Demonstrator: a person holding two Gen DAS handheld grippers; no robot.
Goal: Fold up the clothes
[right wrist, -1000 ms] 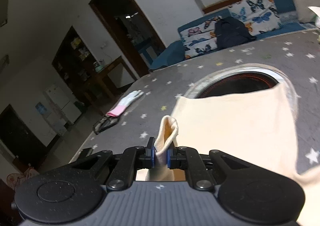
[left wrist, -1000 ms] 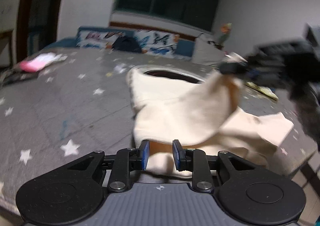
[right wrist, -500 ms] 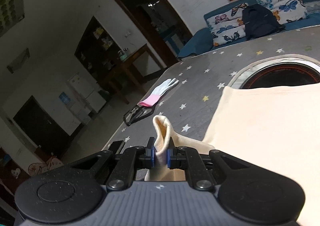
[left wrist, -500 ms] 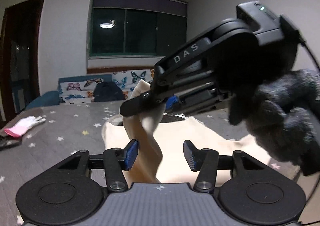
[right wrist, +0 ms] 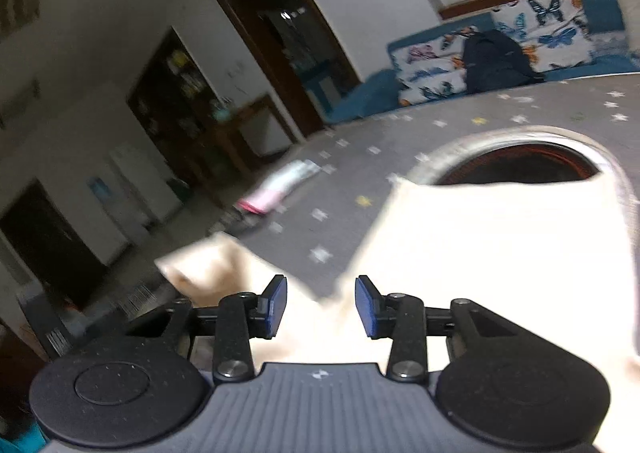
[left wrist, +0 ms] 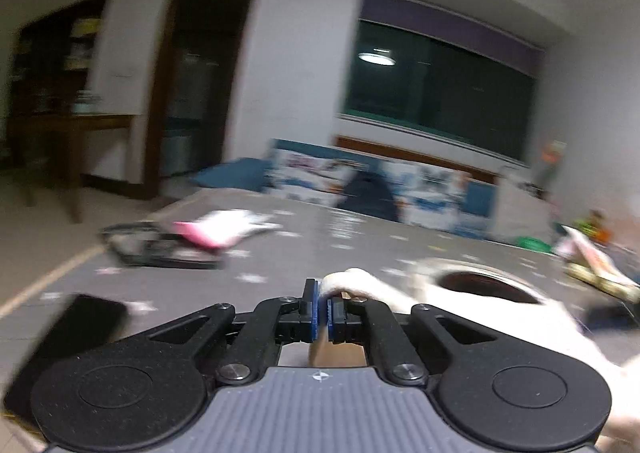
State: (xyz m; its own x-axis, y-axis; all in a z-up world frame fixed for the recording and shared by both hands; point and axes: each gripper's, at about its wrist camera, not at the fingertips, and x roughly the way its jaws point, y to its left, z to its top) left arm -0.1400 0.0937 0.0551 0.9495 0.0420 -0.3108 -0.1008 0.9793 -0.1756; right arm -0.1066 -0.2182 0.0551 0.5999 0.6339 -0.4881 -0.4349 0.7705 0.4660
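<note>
My left gripper (left wrist: 322,307) is nearly closed, pinching a bunched edge of the cream garment (left wrist: 460,313), which trails off toward 3 o'clock across the grey star-patterned bedspread (left wrist: 280,249). My right gripper (right wrist: 321,307) stands wide apart, holding nothing; the garment (right wrist: 500,245) lies beneath and spreads toward 1 o'clock.

Both views are motion-blurred. The cream garment (right wrist: 492,237) runs off the right wrist view's right and lower edges, and the hand-held gripper body hides its near part. In the left wrist view, a dark object (left wrist: 68,337) at near left is blurred beyond identification, as is the clutter (left wrist: 596,265) at far right.
</note>
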